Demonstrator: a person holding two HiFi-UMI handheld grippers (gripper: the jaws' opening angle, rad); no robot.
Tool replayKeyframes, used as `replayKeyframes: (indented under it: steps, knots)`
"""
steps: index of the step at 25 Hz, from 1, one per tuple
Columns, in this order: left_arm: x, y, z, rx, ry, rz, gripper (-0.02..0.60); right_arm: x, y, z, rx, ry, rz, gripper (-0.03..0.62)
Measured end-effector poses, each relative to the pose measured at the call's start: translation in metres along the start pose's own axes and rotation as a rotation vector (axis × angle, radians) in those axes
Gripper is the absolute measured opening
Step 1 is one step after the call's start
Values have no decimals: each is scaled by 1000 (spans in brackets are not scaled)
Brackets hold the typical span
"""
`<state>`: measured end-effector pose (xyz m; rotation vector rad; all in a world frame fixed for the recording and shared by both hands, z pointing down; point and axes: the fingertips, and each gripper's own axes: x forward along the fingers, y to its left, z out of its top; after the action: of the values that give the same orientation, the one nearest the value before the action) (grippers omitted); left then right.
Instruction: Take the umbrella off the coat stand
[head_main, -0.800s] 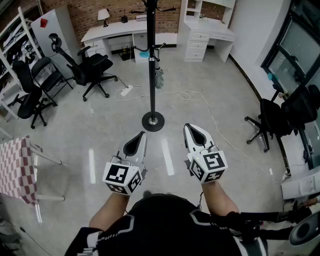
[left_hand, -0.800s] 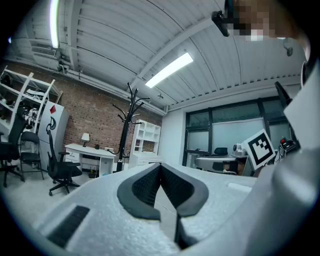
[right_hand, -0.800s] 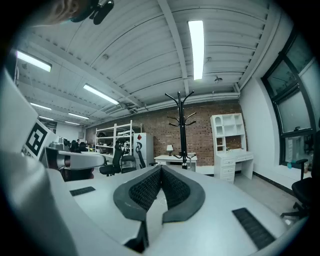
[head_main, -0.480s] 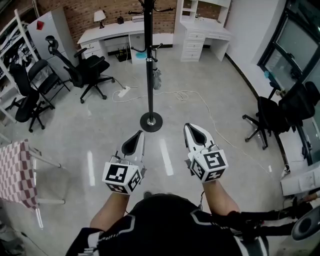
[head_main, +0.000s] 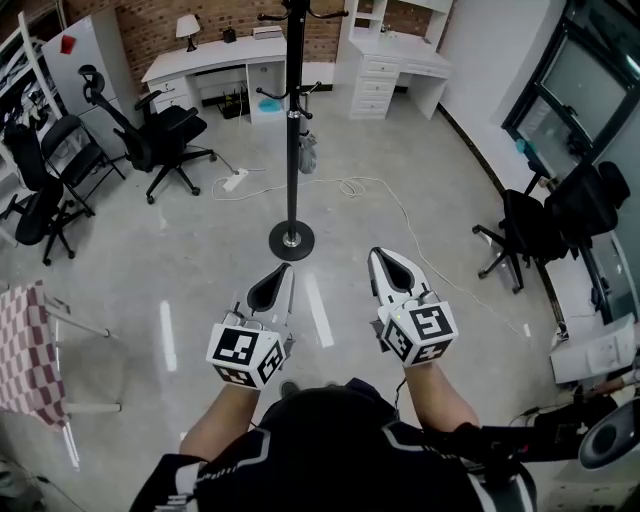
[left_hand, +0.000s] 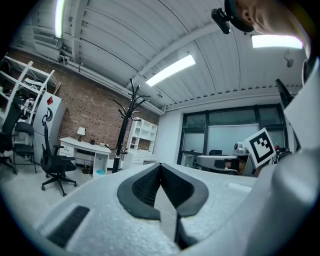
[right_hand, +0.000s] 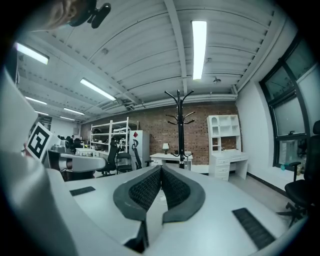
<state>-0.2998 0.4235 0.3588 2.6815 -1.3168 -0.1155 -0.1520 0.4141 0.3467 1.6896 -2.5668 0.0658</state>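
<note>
A tall black coat stand rises from a round base on the grey floor ahead of me. A small grey folded umbrella hangs from one of its lower hooks, on the stand's right side. My left gripper and right gripper are held side by side, level, well short of the stand. Both are shut with nothing between the pads. The stand shows far off in the left gripper view beyond my left gripper. In the right gripper view the stand is straight ahead of my right gripper.
Black office chairs stand at the left, another chair at the right. White desks and drawers line the brick back wall. A white cable and power strip lie on the floor. A checked tablecloth is near left.
The room has slid a little in the head view: the stand's base has shifted left and the chairs outward, as I come nearer. Both grippers keep their pose, shut.
</note>
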Motion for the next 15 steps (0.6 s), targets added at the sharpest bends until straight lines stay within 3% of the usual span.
replayKeyframes:
  steps: [10, 15]
  knots:
    - [-1, 14, 2, -14, -17, -44, 8, 10, 11, -3, -28, 21, -32, 6]
    - [12, 25, -2, -16, -5, -25, 8, 28, 9, 5, -86, -8, -12, 6]
